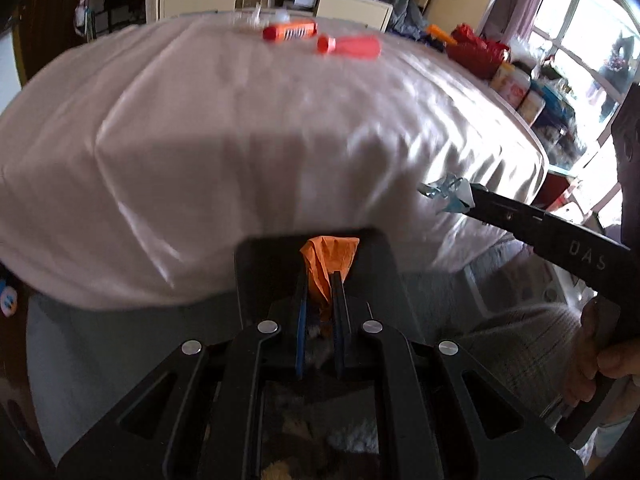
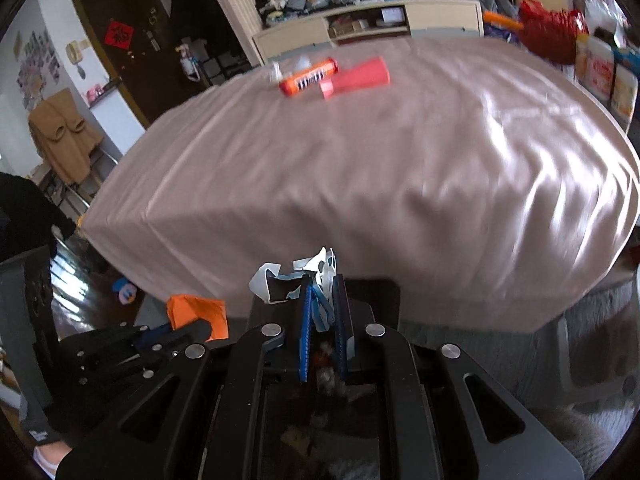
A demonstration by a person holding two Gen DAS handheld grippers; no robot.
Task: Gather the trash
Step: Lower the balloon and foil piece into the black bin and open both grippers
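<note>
An orange scrap (image 1: 326,268) is being pinched between the closed jaws of the left gripper (image 1: 320,280), its crumpled top sticking up past the fingertips. In the right wrist view the same scrap (image 2: 198,314) is being seen at lower left, carried at the tip of the left gripper (image 2: 200,326) off the near corner of the table.

A blue-and-white wrapper (image 2: 316,280) is being clamped by the right gripper (image 2: 323,300), whose blue pads are being pressed tight against it; torn white edges are fanning out above the jaws. From the left wrist view the wrapper (image 1: 448,192) is being shown at the end of the right gripper (image 1: 470,200), which is being held by a hand (image 1: 600,356) at the right edge.

Both grippers are being held in front of a table draped in a pale cloth (image 2: 380,168), near its front edge. At the far end of the cloth, an orange tube (image 2: 309,76) and a red cup (image 2: 358,77) are lying on their sides, just beside each other; both are blurred.
</note>
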